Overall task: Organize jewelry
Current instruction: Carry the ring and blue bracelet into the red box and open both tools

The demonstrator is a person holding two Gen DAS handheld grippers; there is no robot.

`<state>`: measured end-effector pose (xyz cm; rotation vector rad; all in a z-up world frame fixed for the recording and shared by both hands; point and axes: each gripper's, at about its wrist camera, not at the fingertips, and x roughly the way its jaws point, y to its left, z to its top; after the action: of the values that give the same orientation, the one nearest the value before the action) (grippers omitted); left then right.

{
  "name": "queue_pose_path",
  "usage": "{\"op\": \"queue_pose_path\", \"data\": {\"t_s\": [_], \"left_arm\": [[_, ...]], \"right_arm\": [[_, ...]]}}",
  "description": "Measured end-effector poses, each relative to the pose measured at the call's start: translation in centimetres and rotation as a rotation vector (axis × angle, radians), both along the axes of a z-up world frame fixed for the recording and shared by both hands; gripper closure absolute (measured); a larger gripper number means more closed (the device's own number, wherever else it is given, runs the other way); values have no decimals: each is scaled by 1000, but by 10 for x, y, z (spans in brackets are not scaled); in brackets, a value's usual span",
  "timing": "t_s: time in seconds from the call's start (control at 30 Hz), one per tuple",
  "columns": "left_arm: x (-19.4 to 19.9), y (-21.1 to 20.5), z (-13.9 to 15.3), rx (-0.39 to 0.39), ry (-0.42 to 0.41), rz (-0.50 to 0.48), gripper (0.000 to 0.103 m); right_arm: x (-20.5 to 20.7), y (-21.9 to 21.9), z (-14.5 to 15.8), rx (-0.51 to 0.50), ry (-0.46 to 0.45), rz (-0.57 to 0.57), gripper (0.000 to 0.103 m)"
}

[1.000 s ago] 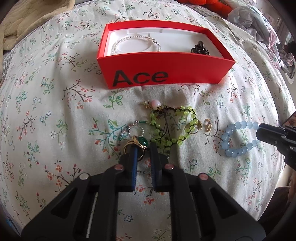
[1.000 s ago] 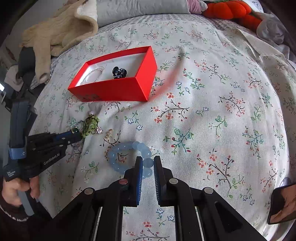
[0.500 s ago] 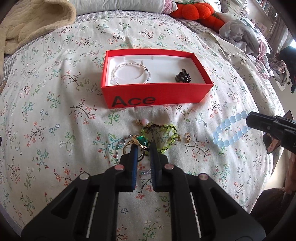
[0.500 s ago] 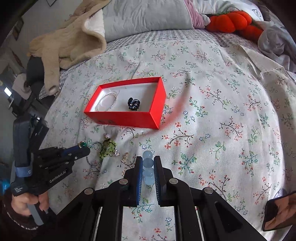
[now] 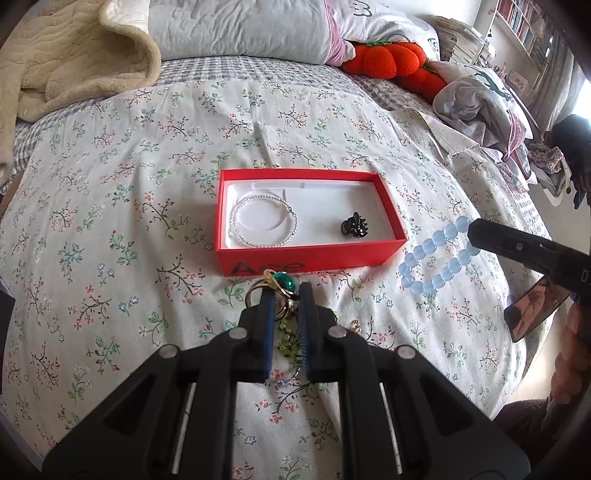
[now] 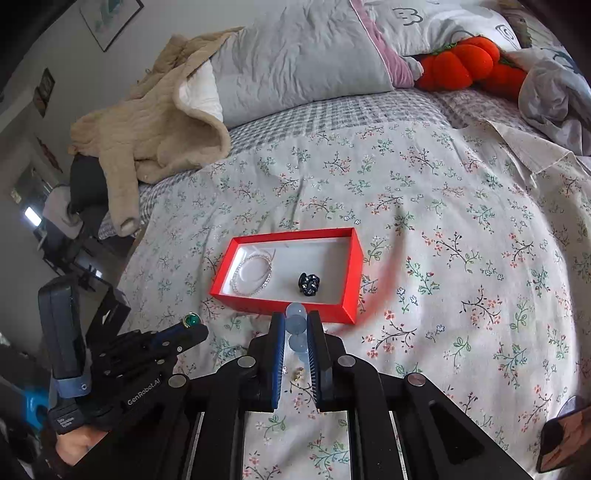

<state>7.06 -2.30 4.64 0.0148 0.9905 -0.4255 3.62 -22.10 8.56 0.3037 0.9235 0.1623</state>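
Note:
A red box (image 5: 389,206) (image 6: 352,273) lies on the floral bedspread, holding a pearl bracelet (image 5: 263,225) (image 6: 252,275) and a black hair clip (image 5: 354,225) (image 6: 308,284). My left gripper (image 5: 286,291) (image 6: 199,332) is shut on a gold ring with a green stone (image 5: 282,282) (image 6: 191,319), lifted just in front of the box. My right gripper (image 6: 296,321) (image 5: 474,230) is shut on a blue bead bracelet (image 5: 437,258) (image 6: 297,325), raised near the box's right front. A green bead bracelet (image 5: 286,338) and a small gold piece (image 5: 355,325) (image 6: 297,374) lie on the bed below.
A beige blanket (image 5: 66,62) and grey pillow (image 5: 240,29) lie at the bed's head. Orange plush pumpkins (image 5: 391,62) and crumpled clothes (image 5: 480,99) are at the back right. A phone (image 5: 532,310) lies at the bed's right edge.
Both grippers have lifted off the bedspread with their jewelry. The left rose with the ring, the right with the blue bracelet, and both now hover by the box's front.

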Motion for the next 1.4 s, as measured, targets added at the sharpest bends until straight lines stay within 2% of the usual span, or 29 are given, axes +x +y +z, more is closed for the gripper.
{"op": "queue_pose_path", "data": {"t_s": [0.23, 0.57, 0.9, 1.4], "left_arm": [[17, -7, 3, -28, -23, 0, 89], [51, -16, -22, -43, -21, 15, 89], [69, -19, -41, -8, -5, 33, 89], [77, -20, -50, 10, 15, 43, 89]], "right_arm": [[19, 6, 5, 29, -31, -12, 91], [49, 20, 3, 57, -76, 6, 91], [78, 26, -24, 74, -30, 28, 91], [91, 0, -53, 14, 49, -34, 91]]}}
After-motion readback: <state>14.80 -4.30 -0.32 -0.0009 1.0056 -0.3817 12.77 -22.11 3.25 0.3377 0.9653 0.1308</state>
